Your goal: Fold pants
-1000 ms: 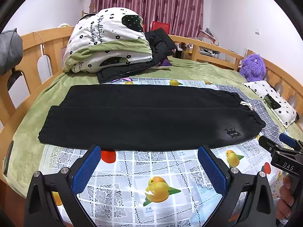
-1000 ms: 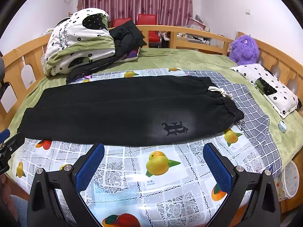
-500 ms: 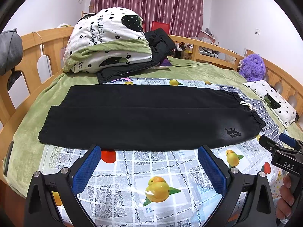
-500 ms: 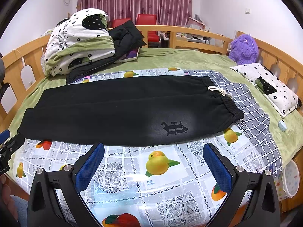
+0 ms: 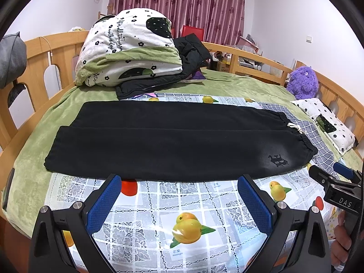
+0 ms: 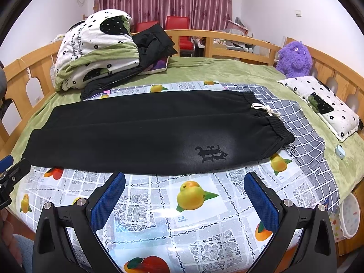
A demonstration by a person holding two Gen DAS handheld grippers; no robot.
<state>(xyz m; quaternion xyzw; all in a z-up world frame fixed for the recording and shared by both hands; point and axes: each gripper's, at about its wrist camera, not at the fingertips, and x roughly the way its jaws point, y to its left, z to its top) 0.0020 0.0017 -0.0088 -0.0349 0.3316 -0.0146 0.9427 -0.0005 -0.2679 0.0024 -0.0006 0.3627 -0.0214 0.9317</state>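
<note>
Black pants (image 5: 173, 138) lie flat across the bed, folded lengthwise, with the leg ends at the left and the elastic waistband with a white drawstring at the right; they also show in the right wrist view (image 6: 145, 132). A dark logo (image 6: 210, 153) sits near the waist. My left gripper (image 5: 179, 201) is open and empty, just short of the pants' near edge. My right gripper (image 6: 184, 201) is open and empty, near the logo end. Each gripper shows at the edge of the other's view.
A fruit-print plastic sheet (image 5: 188, 204) covers the green bedspread (image 5: 34, 159). A folded quilt (image 5: 127, 50) and a black jacket (image 5: 186, 54) sit at the back. A purple plush toy (image 6: 293, 56), a small pillow (image 6: 327, 104) and wooden bed rails (image 6: 238, 41) bound the right and back.
</note>
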